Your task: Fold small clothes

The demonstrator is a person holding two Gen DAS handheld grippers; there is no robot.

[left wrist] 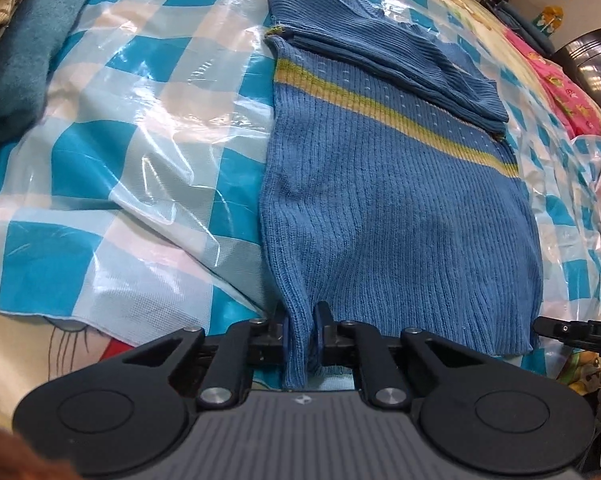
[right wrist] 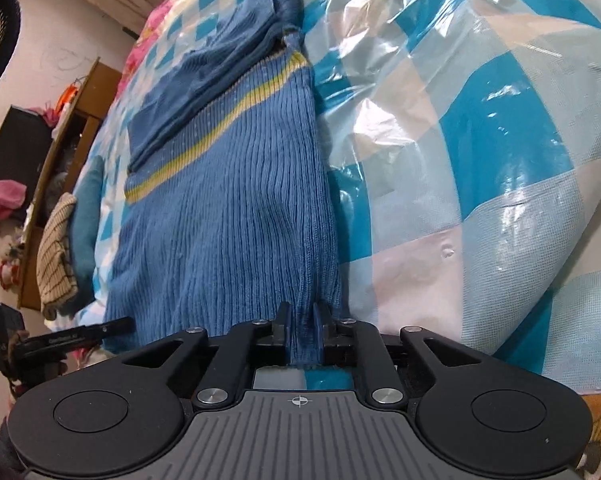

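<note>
A blue ribbed sweater [left wrist: 400,208] with a yellow-green stripe [left wrist: 380,100] lies flat on a bed, spread over a crinkled plastic sheet [left wrist: 120,128] checked in teal and white. Its darker blue sleeves [left wrist: 380,40] are folded across the upper body, just above the stripe.

The left claw [left wrist: 300,328] is pinching a bunched fold of the sweater's hem at the near left corner, knit fabric squeezed between its two fingers. The right claw [right wrist: 302,326] is likewise pressed onto a gather of the hem at the near right corner. Each claw shows at the edge of the other's view as a dark bar beside the hem.

Around the garment, a teal towel [left wrist: 16,64] and a striped beige cloth [right wrist: 56,252] sit to the left of the sweater, well apart from it. A pink flowered bedspread [left wrist: 560,88] runs along the far side of the bed. The right wrist view shows a wooden shelf unit [right wrist: 72,136] against the wall, with pink items heaped near it; what they are is hard to make out.

The plastic sheet rises in shiny wrinkles just beside both long edges of the sweater. The hem between the fingers is hidden behind each claw's body, and the far collar end is too foreshortened to read.
</note>
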